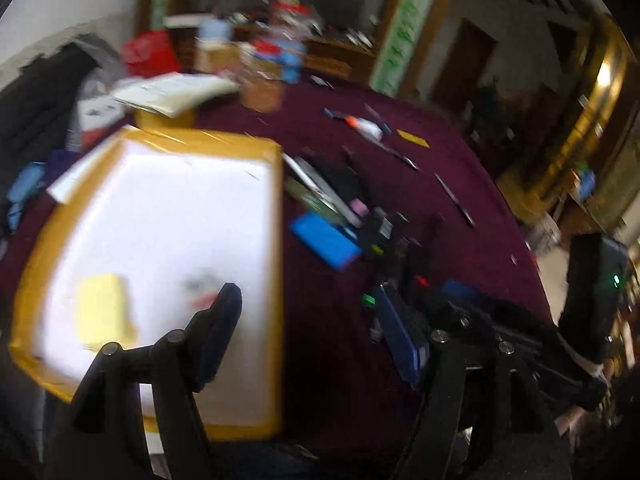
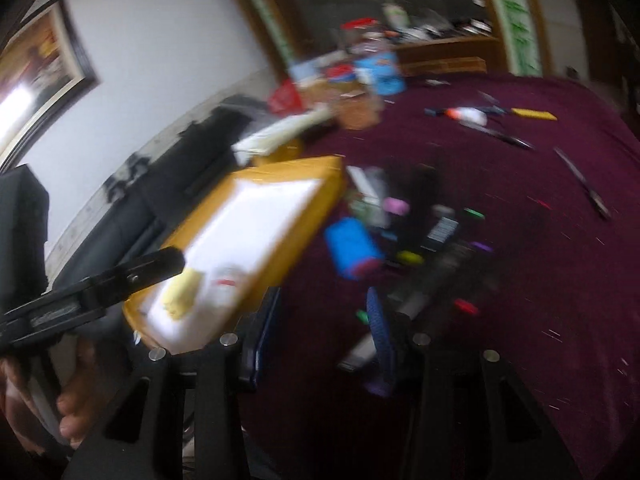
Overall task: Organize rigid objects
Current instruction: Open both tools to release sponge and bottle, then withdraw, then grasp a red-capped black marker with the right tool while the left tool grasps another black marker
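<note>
Both views are motion-blurred. A yellow-rimmed tray with a white floor (image 1: 160, 216) lies on the maroon tablecloth (image 1: 328, 360); it also shows in the right wrist view (image 2: 320, 184). A yellow block (image 1: 104, 312) (image 2: 182, 292) and a small blurred item lie in it. My left gripper (image 1: 308, 312) is open and empty, its left finger over the tray. My right gripper (image 2: 320, 320) is open and empty, above the cloth beside the tray. A blue box (image 1: 324, 240) (image 2: 352, 248) and small coloured pieces lie among dark items right of the tray.
Pens (image 1: 454, 200), a glue bottle (image 1: 366, 126) and a yellow strip (image 1: 412, 138) lie farther out on the cloth. Boxes, jars and papers (image 1: 176, 92) crowd the far edge. The right gripper's body (image 1: 592, 296) shows at right; the left gripper's finger (image 2: 152, 268) shows in the right wrist view.
</note>
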### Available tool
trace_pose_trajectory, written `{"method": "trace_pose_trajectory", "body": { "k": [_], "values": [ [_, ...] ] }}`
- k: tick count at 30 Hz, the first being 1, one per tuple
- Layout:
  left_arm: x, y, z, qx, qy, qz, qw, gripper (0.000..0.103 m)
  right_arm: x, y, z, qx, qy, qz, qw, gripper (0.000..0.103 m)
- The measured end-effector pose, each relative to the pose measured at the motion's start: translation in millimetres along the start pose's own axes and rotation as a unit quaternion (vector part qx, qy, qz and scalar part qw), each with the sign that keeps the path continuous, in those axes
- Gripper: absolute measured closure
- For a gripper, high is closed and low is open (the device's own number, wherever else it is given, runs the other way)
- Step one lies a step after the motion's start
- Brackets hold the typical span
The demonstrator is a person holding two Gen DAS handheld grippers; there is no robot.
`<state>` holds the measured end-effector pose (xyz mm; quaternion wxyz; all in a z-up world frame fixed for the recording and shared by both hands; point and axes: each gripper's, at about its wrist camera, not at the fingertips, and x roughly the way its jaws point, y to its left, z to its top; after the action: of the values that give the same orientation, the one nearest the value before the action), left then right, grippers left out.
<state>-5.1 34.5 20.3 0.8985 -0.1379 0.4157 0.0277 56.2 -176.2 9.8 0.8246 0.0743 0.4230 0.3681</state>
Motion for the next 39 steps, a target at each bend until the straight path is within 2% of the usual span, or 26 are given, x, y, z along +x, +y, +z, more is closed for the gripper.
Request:
{"method": "trace_pose_trajectory", "body": {
  "k": [4,9,13,15,17,19,23,25,27,28,34,37,39],
  "values": [
    [12,-24,-7,0.024,0.027,-0.014,0.9993,0.034,-7,-31,-1,0.037,0.014,-0.033,0.999,0.064],
    [15,-33,-17,0.026,0.038,-0.023,0.9987,0.034,3,-58,6,0.078,0.033,-0.089,0.992,0.064],
    [11,-43,-25,0.046,0.038,-0.02,0.9981,0.035,20,-88,26,0.127,0.054,-0.131,0.982,0.067],
    [12,-46,-27,0.051,0.035,-0.017,0.9979,0.035,29,-100,34,0.149,0.06,-0.132,0.978,0.069],
    [16,-47,-27,0.052,0.04,-0.009,0.9978,0.035,35,-107,39,0.161,0.064,-0.137,0.975,0.071],
    [17,-50,-29,0.057,0.044,-0.001,0.9974,0.035,43,-112,43,0.164,0.068,-0.164,0.97,0.071],
    [21,-60,-30,0.081,0.037,0.006,0.996,0.035,53,-108,48,0.143,0.066,-0.205,0.966,0.072],
    [26,-64,-30,0.078,0.046,-0.003,0.9958,0.035,56,-99,46,0.112,0.069,-0.228,0.965,0.072],
    [30,-68,-28,0.082,0.057,-0.013,0.995,0.035,54,-94,43,0.088,0.073,-0.236,0.965,0.078],
    [31,-70,-28,0.086,0.056,-0.016,0.9946,0.035,50,-91,38,0.073,0.08,-0.24,0.965,0.089],
    [56,-87,-26,0.107,0.073,-0.038,0.9909,0.035,14,-96,8,0.048,0.076,-0.241,0.966,0.09],
    [77,-100,-19,0.12,0.087,-0.06,0.9872,0.041,-2,-102,-7,0.057,0.061,-0.227,0.97,0.09],
    [90,-108,-14,0.136,0.092,-0.058,0.9848,0.046,-5,-100,-12,0.049,0.047,-0.222,0.973,0.09]
  ]
}}
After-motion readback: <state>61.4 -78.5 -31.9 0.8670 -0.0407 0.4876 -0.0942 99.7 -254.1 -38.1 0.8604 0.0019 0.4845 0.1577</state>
